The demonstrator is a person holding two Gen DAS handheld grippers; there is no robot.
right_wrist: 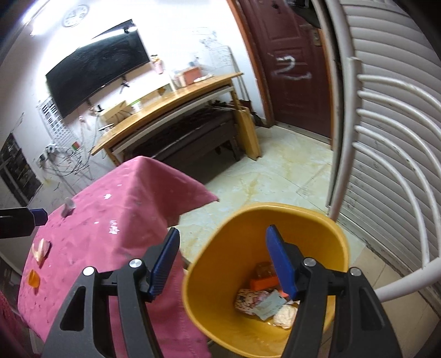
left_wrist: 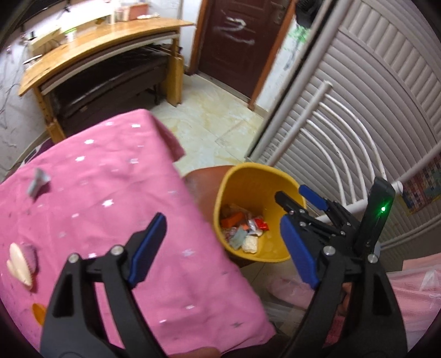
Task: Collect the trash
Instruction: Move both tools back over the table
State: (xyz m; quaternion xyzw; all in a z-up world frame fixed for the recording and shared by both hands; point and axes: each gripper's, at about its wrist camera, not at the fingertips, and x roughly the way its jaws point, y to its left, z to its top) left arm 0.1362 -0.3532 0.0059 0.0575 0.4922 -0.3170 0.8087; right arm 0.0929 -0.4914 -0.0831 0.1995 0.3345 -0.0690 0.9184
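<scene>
We see both grippers, left (left_wrist: 220, 242) and right (right_wrist: 222, 261), jaws apart and empty, yellow bin (right_wrist: 234, 234) holding wrappers (right_wrist: 264, 303), scraps (left_wrist: 37, 183) on pink cloth (left_wrist: 115, 192)

Home room: wall television (right_wrist: 96, 66), wooden desk (right_wrist: 171, 102), door (right_wrist: 297, 68).

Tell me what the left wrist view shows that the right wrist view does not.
Only the left wrist view shows the open right claw over the round yellow plastic bin. Only the right wrist view shows the dark wall-mounted screen and the round wall clock. Both show the bin with wrappers inside, the pink starred tablecloth, and the brown door.
</scene>
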